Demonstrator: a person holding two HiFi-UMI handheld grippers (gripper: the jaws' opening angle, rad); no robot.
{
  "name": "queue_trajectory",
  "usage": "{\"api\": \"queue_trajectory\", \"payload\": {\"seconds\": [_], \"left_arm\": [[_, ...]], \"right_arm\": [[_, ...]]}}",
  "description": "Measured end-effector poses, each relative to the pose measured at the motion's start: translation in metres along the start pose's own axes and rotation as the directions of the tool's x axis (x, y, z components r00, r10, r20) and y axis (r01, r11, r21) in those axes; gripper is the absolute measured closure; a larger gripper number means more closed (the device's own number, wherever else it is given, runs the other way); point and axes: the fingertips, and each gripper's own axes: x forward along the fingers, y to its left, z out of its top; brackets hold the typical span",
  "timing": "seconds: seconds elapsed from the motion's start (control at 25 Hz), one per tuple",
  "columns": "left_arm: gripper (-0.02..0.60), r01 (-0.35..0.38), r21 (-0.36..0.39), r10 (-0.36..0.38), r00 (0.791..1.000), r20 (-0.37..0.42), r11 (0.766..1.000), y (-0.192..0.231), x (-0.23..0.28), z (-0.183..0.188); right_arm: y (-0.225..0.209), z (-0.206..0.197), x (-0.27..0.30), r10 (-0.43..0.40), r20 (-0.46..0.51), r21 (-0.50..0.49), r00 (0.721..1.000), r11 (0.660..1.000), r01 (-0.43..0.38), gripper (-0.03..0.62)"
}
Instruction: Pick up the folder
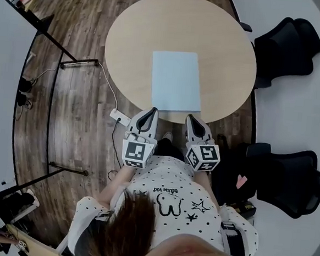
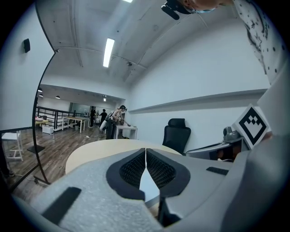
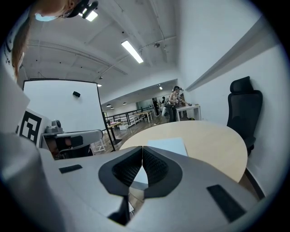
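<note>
A pale blue folder [image 1: 176,80] lies flat on the round beige table [image 1: 232,53], its near edge close to the table's front rim. My left gripper [image 1: 152,111] is shut and empty, just short of the folder's near left corner. Shut and empty too, my right gripper [image 1: 190,117] hovers by the table's front rim, near the folder's near right corner. In the left gripper view the jaws [image 2: 145,150] meet at the tips, with the folder [image 2: 148,183] showing below them. The right gripper view has the closed jaws [image 3: 142,148] with the folder [image 3: 168,146] beyond them.
Two black office chairs [image 1: 286,47] [image 1: 288,178] stand to the right of the table. A power strip [image 1: 119,116] with a white cable lies on the wooden floor left of my left gripper. A black railing [image 1: 55,89] runs along the left. People stand at distant desks [image 2: 108,120].
</note>
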Motion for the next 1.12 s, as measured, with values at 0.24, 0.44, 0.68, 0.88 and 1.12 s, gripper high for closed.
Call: {"api": "queue_trajectory", "payload": {"seconds": [0.24,0.44,0.68,0.88,1.12], "left_arm": [[0.558,-0.034,0.001,0.034,0.999,0.013,0.999,-0.016,0.026,0.002],[0.558,-0.051,0.006,0.051,0.999,-0.003,0.999,-0.023,0.031,-0.001],[0.558,-0.032,0.015,0.032,0.999,0.001,0.999,-0.026,0.043,0.0],[0.558,0.005,0.015,-0.005,1.0,0.001,1.0,-0.03,0.054,0.002],[0.558,0.034,0.01,-0.034,0.999,0.0,0.999,-0.021,0.075,0.004]], "right_arm": [[-0.034,0.003,0.002,0.026,-0.012,-0.01,1.0,1.0,-0.026,0.586],[-0.049,0.002,0.0,0.029,-0.015,-0.002,0.999,1.0,-0.029,0.586],[-0.062,0.002,-0.003,0.003,-0.005,0.017,1.0,1.0,-0.003,0.586],[-0.069,0.006,0.0,-0.021,-0.001,0.021,1.0,1.0,0.021,0.586],[-0.077,0.01,0.015,-0.043,-0.01,0.028,0.999,0.999,0.044,0.586]]}}
